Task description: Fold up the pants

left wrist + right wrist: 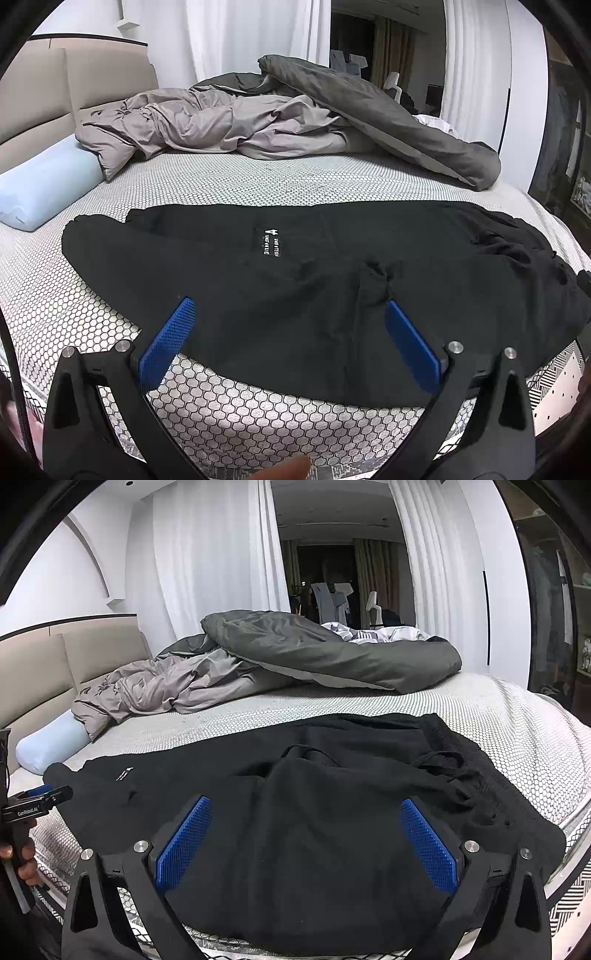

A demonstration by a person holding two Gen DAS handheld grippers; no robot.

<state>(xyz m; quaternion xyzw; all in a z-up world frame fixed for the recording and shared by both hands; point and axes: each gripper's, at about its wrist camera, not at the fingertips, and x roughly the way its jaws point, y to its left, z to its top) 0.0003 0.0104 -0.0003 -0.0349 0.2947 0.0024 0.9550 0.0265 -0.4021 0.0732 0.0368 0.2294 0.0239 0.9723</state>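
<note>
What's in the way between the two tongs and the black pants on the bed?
Nothing visible. The black pants lie flat on the mattress, directly ahead of the open left tongs and open right tongs. The grey duvet and blue pillow sit farther back, apart from the pants.

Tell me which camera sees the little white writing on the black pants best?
The left wrist view: the white writing sits near the middle of the black pants, facing the camera. The right wrist view shows it only as a tiny slanted mark far left.

White print on pants (325,295) — too small to read.
</note>
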